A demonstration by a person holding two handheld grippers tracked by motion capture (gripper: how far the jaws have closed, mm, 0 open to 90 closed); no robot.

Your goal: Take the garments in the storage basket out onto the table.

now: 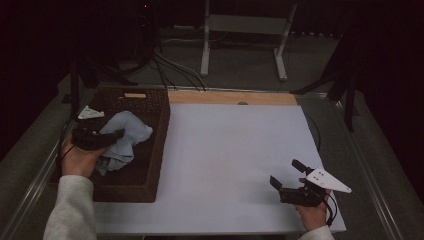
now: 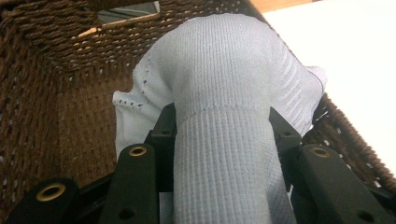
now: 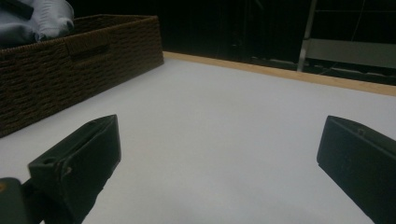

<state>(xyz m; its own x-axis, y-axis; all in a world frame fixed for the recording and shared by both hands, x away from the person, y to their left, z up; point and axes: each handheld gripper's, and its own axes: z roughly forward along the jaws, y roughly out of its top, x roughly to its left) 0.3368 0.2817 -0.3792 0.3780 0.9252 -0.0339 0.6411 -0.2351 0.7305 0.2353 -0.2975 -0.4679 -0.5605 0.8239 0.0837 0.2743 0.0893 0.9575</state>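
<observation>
Inside the wicker basket, the left tongs clamp a pale blue knitted garment; over the white table, the right tongs gape wide, empty.

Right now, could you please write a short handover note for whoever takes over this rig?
Left tool: shut on the pale blue knit garment, holding it by a ribbed cuff over the brown wicker basket.
Right tool: open, holding nothing, above the white table at its near right.
Things: the garment is bunched in the basket at the table's left edge, part of it raised in the left tool.
Done: garment gripped.
Left: whether it goes in or comes out cannot be told; the likely next step is to finish that move with the left tool.
</observation>
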